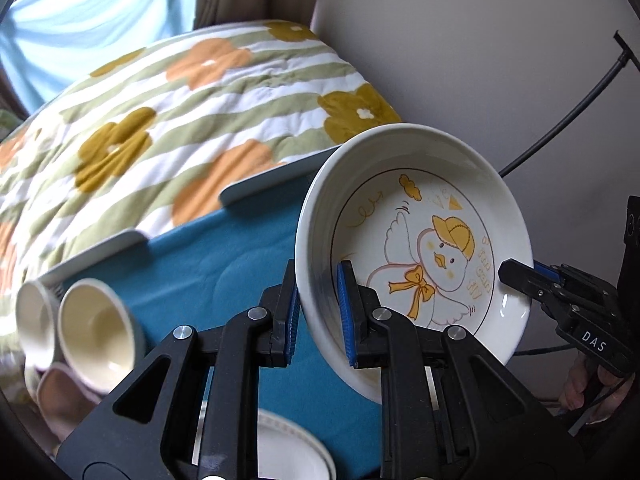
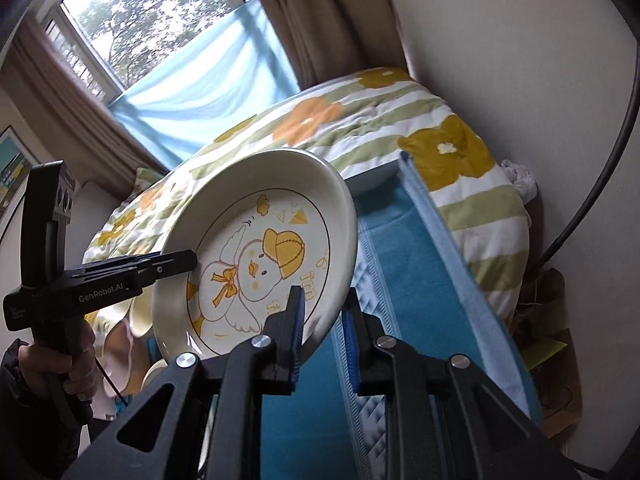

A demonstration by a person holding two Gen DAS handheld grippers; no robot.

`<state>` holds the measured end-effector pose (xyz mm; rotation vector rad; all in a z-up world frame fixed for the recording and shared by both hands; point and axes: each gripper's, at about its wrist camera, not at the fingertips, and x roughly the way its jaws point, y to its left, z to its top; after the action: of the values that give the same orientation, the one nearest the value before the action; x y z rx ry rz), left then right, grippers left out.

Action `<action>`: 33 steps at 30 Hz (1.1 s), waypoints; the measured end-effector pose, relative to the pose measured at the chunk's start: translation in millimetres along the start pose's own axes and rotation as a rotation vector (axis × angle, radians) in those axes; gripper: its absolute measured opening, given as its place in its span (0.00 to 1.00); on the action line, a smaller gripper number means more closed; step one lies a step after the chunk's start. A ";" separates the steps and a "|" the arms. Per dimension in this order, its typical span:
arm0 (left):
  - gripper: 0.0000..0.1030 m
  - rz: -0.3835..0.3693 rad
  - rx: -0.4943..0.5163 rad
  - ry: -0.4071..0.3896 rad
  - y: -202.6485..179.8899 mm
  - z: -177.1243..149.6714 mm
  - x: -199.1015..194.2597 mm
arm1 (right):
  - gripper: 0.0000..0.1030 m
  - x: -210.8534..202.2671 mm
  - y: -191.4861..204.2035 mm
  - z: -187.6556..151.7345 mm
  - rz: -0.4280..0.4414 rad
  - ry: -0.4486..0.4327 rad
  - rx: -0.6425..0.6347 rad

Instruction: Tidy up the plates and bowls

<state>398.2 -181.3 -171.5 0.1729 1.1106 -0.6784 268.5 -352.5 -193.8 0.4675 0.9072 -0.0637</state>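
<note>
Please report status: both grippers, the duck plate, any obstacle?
Left gripper, right gripper: shut on duck plate rim, opposite sides. Plate lifted, tilted. Bowls below left; nothing blocking.

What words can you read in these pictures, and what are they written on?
"DAS": on the right gripper.
"GenRobot.AI": on the left gripper.
Orange lettering on the duck plate beside the duck: curved and partly hidden, not readable for sure.
</note>
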 end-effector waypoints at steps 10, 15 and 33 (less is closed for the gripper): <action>0.15 0.041 -0.089 -0.021 35.9 -106.3 -72.9 | 0.16 -11.6 60.6 -68.5 0.038 0.058 -0.073; 0.15 0.077 -0.179 -0.018 54.5 -153.0 -85.0 | 0.16 3.6 75.7 -86.9 0.077 0.103 -0.122; 0.15 0.118 -0.450 0.034 102.8 -258.4 -44.3 | 0.16 77.6 111.6 -121.4 0.137 0.237 -0.354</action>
<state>248.0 35.2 -270.7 -0.1353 1.2471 -0.3091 254.0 -190.8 -276.5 0.2078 1.0907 0.2793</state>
